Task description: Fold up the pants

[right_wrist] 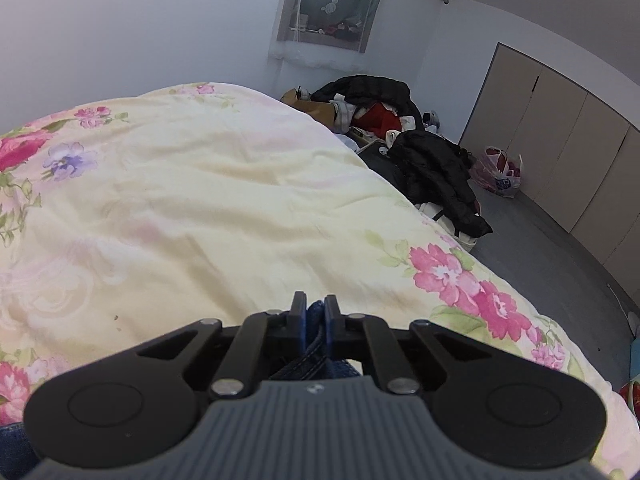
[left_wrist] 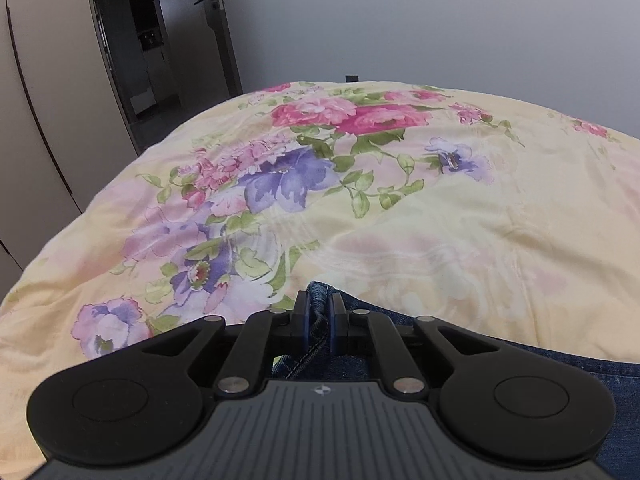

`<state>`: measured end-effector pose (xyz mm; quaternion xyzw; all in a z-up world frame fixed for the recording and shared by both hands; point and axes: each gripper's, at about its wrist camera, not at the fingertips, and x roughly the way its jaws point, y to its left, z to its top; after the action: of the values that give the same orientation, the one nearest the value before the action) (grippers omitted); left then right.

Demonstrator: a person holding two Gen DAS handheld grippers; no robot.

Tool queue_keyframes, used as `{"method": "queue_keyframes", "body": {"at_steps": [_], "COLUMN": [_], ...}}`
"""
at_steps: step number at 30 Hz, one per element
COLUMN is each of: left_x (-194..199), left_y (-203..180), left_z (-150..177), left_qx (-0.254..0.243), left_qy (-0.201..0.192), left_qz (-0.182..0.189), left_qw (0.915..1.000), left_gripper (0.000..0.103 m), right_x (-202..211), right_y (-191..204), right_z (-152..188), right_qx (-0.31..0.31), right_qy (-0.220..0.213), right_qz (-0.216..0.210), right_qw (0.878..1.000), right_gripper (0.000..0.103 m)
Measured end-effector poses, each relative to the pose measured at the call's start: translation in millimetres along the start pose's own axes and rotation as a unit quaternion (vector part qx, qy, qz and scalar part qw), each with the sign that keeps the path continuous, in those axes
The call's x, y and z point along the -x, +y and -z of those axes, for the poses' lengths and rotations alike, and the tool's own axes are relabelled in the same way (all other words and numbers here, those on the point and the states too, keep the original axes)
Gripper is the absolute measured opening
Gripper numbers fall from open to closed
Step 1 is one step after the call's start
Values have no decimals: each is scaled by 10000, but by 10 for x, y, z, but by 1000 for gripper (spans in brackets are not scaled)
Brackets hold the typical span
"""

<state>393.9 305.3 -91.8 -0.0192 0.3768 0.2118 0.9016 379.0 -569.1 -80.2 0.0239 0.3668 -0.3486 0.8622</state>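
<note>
Pants: dark blue denim jeans [left_wrist: 500, 364] lie on the bed at its near edge, bunched up into both grippers; in the left wrist view the cloth spreads away to the right under the gripper body, and in the right wrist view a bit of it shows at the lower left corner
Left gripper: the left gripper [left_wrist: 319, 312] has its fingers [left_wrist: 301, 312] drawn close together, pinching a thick stitched fold of denim that sticks up a little past the tips
Right gripper: the right gripper [right_wrist: 313, 314] has its fingers [right_wrist: 298, 312] nearly pressed together on a seamed edge of the jeans [right_wrist: 316, 354], with a small tuft of blue cloth showing between the tips
Bed: a pale yellow quilt [left_wrist: 460, 208] with pink and purple flowers covers it, wrinkled, beneath and beyond both grippers
Left side of room: beige wardrobe doors [left_wrist: 44, 112] and a dark doorway [left_wrist: 160, 40] stand past the bed
Right side of room: a heap of dark and red clothing [right_wrist: 404, 136] sits beside the bed, a plastic bag [right_wrist: 498, 172] on the grey floor near beige cabinet doors [right_wrist: 560, 144], and a curtained window [right_wrist: 332, 0] on the far wall
</note>
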Motion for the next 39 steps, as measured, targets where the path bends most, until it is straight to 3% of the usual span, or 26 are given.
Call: {"method": "queue_keyframes", "body": {"at_steps": [2,3,4,5,6,7,12,19,23,29,32,39], "left_x": [-60,-49,-22,2,45,98,395,809,1033,1081,1002,997], "left_y": [73,132,208,266,321,359,584,997,966,772,728,777], "left_z": [8,4,-3,-12,-35,-56,-44,364,571,790,860,919], "left_qx": [216,386,563,677,747,732,827,1018,612,196,236,426], "left_qy": [110,72,43,49,60,59,319,432,333,318,449,527], "left_qz": [175,251,410,571,707,779,1125,1255,1489,1399,1360,1297], "left_qw": [9996,9989,9976,9961,9947,9943,9897,9859,9864,9895,9894,9892], "left_gripper": [15,25,39,47,58,59,59,55,54,54,54,54], "right_x": [-62,-61,-36,3,45,94,464,1209,1626,2210,2441,2544], "right_y": [6,0,-12,-25,-43,-61,-183,-217,-242,-271,-217,59], "right_z": [10,12,6,-1,-9,-15,78,679,1056,1653,1983,2408], "right_qx": [-12,-14,-11,-6,-5,3,-299,-174,-91,-184,-100,580], "right_qy": [56,51,-7,-59,-100,-136,0,318,411,738,954,1214], "right_qz": [-27,-14,15,51,59,42,-297,-1227,-1638,-2022,-2184,-2209], "right_qw": [10000,10000,10000,10000,9999,9999,9991,9918,9856,9764,9711,9660], "right_gripper": [3,4,12,28,36,42,42,41,31,31,31,32]}}
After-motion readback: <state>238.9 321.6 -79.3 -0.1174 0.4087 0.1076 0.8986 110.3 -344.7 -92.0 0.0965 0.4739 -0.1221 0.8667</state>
